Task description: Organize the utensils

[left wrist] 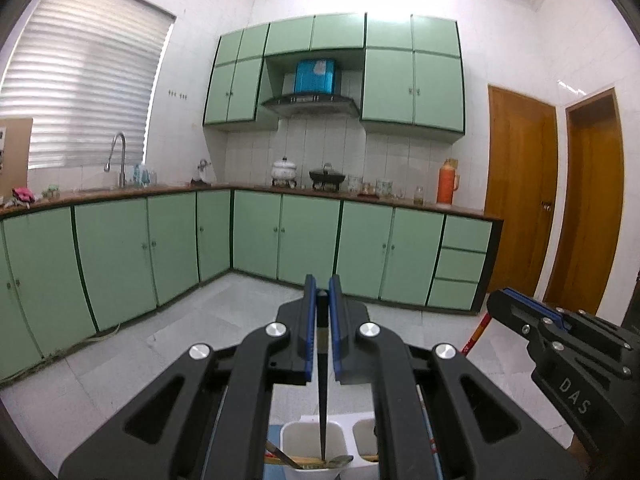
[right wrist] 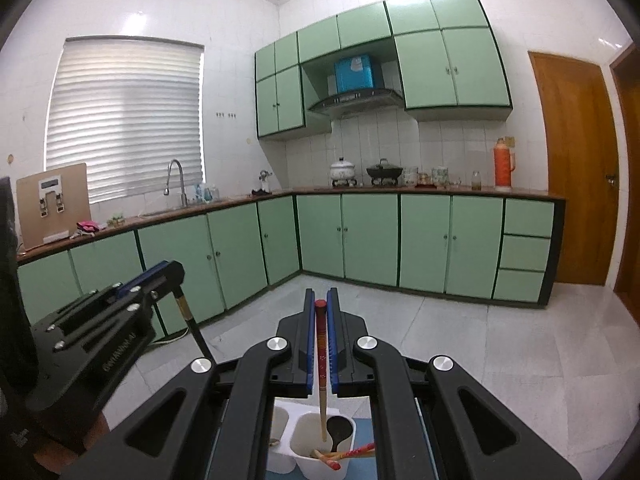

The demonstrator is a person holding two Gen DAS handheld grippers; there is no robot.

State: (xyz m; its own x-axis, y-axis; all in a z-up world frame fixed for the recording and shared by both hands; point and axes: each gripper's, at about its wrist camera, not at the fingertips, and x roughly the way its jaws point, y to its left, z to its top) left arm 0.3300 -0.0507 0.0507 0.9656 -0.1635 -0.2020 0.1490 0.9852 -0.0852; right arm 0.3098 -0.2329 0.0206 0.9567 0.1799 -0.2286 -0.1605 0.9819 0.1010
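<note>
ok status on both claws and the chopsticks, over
Left claw shut on black chopstick, right claw shut on red chopstick. Both tips over white holder. Nothing blocking.

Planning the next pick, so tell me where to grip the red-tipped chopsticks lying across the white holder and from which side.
Grip the red-tipped chopsticks at their red ends, which stick out over the white holder rim. They lie tilted and nearly flat, so come from above, jaws straddling the shafts. The right hand-held gripper must first drop its red-patterned chopstick.
</note>
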